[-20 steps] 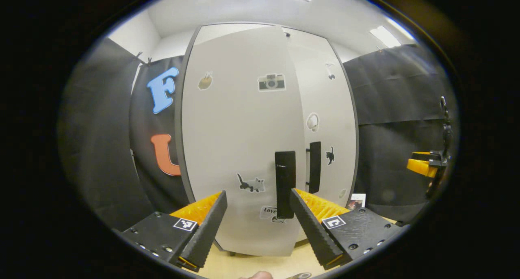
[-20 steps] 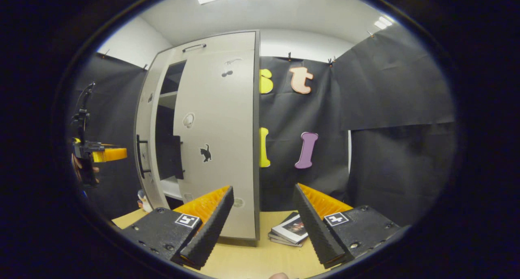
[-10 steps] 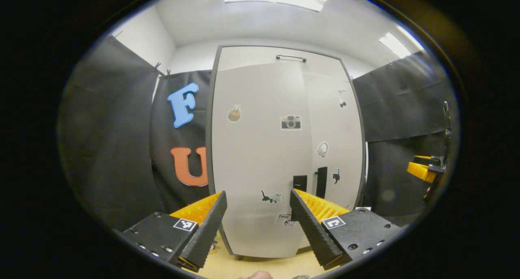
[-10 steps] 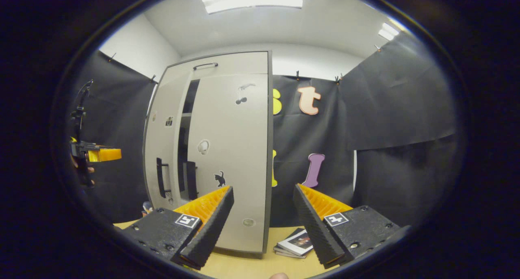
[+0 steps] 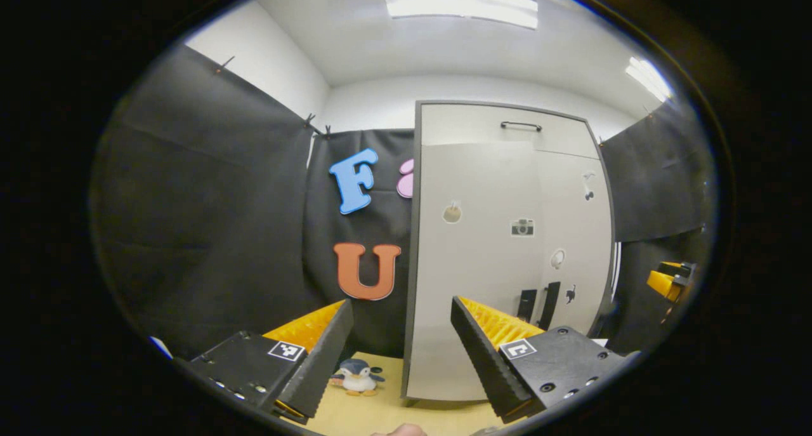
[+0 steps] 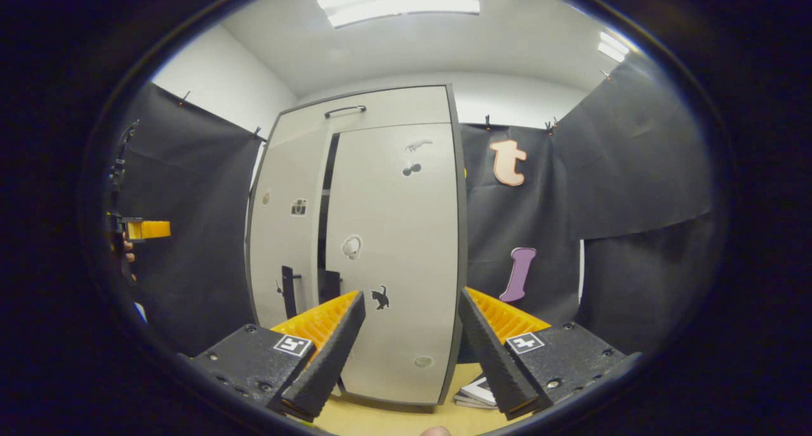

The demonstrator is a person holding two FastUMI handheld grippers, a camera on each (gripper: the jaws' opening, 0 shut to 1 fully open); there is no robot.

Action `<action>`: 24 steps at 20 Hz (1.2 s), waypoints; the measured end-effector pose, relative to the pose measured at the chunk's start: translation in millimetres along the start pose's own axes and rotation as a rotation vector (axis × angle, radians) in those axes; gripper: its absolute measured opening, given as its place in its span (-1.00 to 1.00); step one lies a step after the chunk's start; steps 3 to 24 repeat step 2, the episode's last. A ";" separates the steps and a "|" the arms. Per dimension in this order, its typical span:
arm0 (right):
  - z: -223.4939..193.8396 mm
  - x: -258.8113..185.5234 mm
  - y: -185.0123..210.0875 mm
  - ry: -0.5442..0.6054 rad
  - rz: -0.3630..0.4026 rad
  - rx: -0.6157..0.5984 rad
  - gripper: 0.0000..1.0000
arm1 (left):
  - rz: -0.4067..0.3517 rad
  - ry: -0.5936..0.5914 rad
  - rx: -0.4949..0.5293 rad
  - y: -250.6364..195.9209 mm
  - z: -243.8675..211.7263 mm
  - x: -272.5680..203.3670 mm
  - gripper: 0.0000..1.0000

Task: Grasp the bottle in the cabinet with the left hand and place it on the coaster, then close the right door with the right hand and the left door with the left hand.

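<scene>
The grey cabinet (image 5: 507,258) stands on the wooden table. Seen from the left gripper view, its left door (image 5: 469,264) and right door (image 5: 580,233) look flush, the two black handles (image 5: 538,304) side by side. From the right gripper view, a narrow dark slit (image 6: 327,220) runs between the left door (image 6: 285,233) and the right door (image 6: 396,252). My left gripper (image 5: 399,353) is open and empty, well back from the cabinet; it is also seen as the far left gripper (image 6: 144,230). My right gripper (image 6: 409,353) is open and empty, likewise seen as the distant right gripper (image 5: 669,280).
A small penguin toy (image 5: 357,376) sits on the table left of the cabinet. A stack of books (image 6: 477,391) lies by the cabinet's right corner. Black cloth walls close in on both sides and behind.
The left door has swung in against the cabinet and the gap between the doors has narrowed to a slit. Both grippers have drawn back from the cabinet, still open.
</scene>
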State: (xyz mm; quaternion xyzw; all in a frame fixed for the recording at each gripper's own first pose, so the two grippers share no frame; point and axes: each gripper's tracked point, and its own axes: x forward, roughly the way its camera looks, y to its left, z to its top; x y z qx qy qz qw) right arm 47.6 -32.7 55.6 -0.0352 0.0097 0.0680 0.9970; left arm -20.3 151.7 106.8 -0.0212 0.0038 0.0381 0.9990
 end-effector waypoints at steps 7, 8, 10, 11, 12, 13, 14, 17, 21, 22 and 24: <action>5.5 5.2 9.9 -0.012 0.020 -0.002 0.92 | 0.029 -0.011 0.001 12.3 4.9 -8.4 1.00; 5.5 5.2 9.9 -0.012 0.020 -0.002 0.92 | 0.029 -0.011 0.001 12.3 4.9 -8.4 1.00; 5.5 5.2 9.9 -0.012 0.020 -0.002 0.92 | 0.029 -0.011 0.001 12.3 4.9 -8.4 1.00; 5.5 5.2 9.9 -0.012 0.020 -0.002 0.92 | 0.029 -0.011 0.001 12.3 4.9 -8.4 1.00; 5.5 5.2 9.9 -0.012 0.020 -0.002 0.92 | 0.029 -0.011 0.001 12.3 4.9 -8.4 1.00; 5.5 5.2 9.9 -0.012 0.020 -0.002 0.92 | 0.029 -0.011 0.001 12.3 4.9 -8.4 1.00; 5.5 5.2 9.9 -0.012 0.020 -0.002 0.92 | 0.029 -0.011 0.001 12.3 4.9 -8.4 1.00; 5.5 5.2 9.9 -0.012 0.020 -0.002 0.92 | 0.029 -0.011 0.001 12.3 4.9 -8.4 1.00; 5.5 5.2 9.9 -0.012 0.020 -0.002 0.92 | 0.029 -0.011 0.001 12.3 4.9 -8.4 1.00; 5.5 5.2 9.9 -0.012 0.020 -0.002 0.92 | 0.029 -0.011 0.001 12.3 4.9 -8.4 1.00; 5.5 5.2 9.9 -0.012 0.020 -0.002 0.92 | 0.029 -0.011 0.001 12.3 4.9 -8.4 1.00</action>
